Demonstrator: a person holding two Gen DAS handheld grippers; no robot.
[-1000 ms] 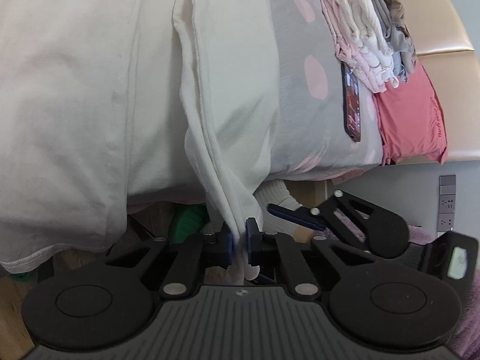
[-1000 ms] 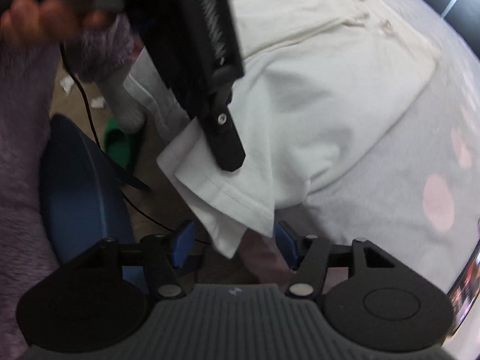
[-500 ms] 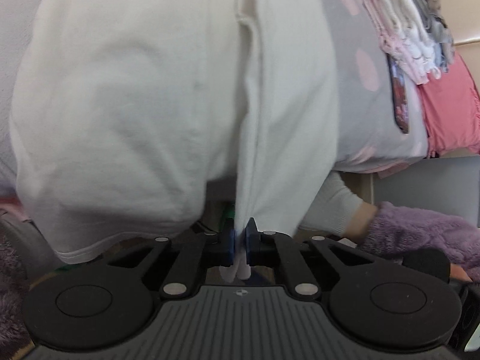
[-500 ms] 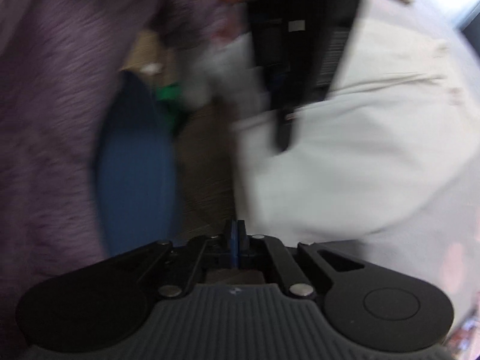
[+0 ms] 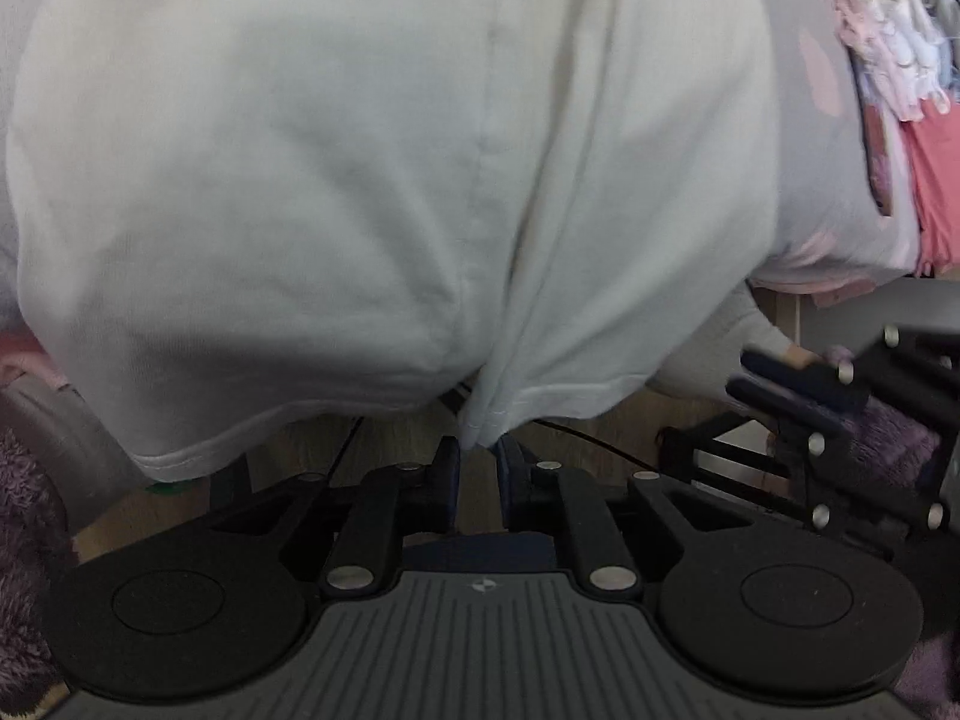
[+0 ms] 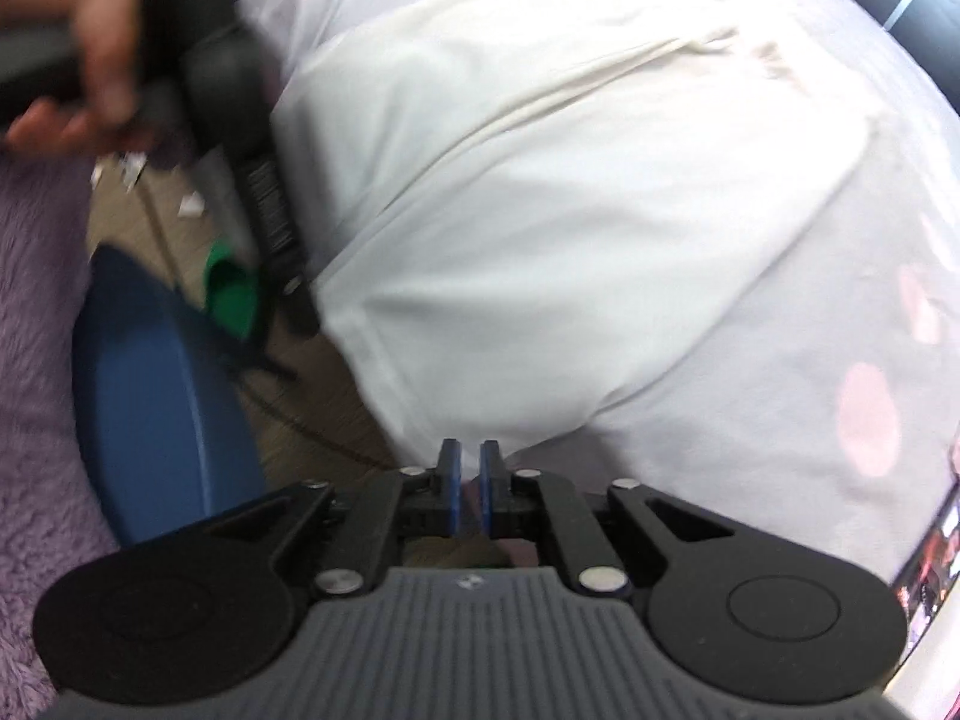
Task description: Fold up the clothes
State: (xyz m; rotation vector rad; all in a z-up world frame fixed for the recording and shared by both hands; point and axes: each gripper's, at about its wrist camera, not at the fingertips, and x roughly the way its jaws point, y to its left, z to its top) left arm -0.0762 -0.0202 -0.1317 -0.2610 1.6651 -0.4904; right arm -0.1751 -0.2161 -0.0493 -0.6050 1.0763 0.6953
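The cream-white cotton garment point(image 5: 372, 180) is hanging over the edge of the grey bedsheet with pale pink dots point(image 5: 822, 138), filling most of the left wrist frame. The left gripper point(image 5: 478, 456) is opening its jaws at the lower centre; a gathered point of the garment's hem is dangling at the tips, just above the narrow gap, and the pads are no longer pressing it. In the right wrist frame, the right gripper point(image 6: 470, 462) is also opening slightly, with nothing between its blue pads, just below the garment's lower edge. A stack of folded pink and white clothes point(image 5: 888, 60) is lying at the upper right of the left wrist frame.
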